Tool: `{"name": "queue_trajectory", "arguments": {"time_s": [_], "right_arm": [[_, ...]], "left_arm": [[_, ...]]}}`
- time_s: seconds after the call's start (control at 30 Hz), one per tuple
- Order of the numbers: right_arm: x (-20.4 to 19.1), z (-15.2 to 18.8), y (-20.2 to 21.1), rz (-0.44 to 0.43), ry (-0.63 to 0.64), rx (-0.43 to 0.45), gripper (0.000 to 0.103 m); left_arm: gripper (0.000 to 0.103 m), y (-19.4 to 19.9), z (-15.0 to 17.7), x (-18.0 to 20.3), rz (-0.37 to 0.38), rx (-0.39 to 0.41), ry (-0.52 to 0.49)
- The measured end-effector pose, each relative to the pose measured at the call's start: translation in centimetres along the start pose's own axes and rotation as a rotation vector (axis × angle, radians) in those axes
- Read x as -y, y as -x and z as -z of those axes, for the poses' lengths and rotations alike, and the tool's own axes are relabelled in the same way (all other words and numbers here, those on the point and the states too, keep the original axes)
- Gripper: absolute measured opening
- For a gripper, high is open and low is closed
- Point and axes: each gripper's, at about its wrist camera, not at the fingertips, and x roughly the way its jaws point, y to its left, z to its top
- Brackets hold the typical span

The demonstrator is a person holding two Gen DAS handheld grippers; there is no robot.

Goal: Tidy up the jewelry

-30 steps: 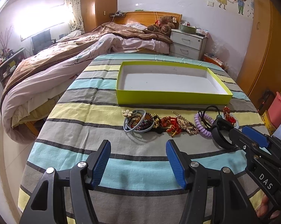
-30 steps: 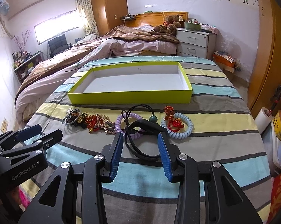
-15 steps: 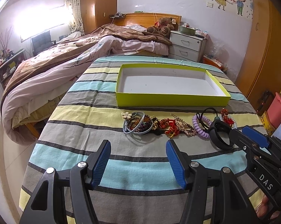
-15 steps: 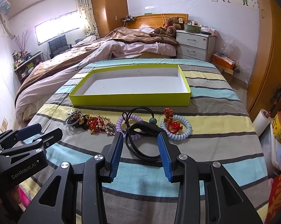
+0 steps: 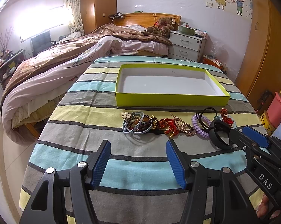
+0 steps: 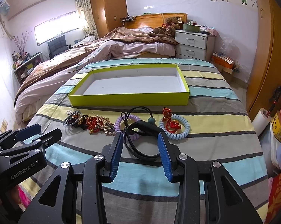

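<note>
Jewelry is laid out in a row across a yellow stripe of the striped cloth [image 5: 80,130], between its near edge and the tray. Nearest, over the near edge, the left gripper [image 5: 138,160] is held with its blue pads [image 5: 101,160] spread wide and nothing between them. To its right, the right gripper [image 6: 140,151] is set low over the cloth, its pads [image 6: 116,151] placed either side of a black band [image 6: 140,140]; whether the band is pressed or merely straddled cannot be told from either view, though the jaws stand only partly closed. Just beyond the black band, a lilac coil tie [image 6: 120,123] and a black cord with a green bead [image 6: 151,120] are found overlapping it. Toward the right edge, a pale blue coil tie [image 6: 181,128] is seen with a red knotted ornament [image 6: 168,117] lying on it. Toward the left edge of the row are listed, in turn, a gold hair clip [image 5: 181,125], a red-and-gold tangle [image 5: 166,125], and a cluster of dark beaded bracelets [image 5: 138,124] ringed by grey hoops, with a white flower piece [image 5: 126,115] at its far left. Beyond the row, near the far edge of the cloth, a lime-green tray [image 5: 170,99] with a white floor is placed. A bed [image 5: 65,59] and a white nightstand [image 5: 187,44] are noted behind.
</note>
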Motion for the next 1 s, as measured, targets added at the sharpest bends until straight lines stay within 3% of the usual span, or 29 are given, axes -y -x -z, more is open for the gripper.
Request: {"name": "queue_trajectory", "arguments": {"time_s": [1.0], "right_arm": [[0.58, -0.21, -0.16, -0.008, -0.016, 0.000, 0.040]], "left_arm": [[0.061, 0.07, 0.05, -0.43, 0.009, -0.014, 0.007]]}}
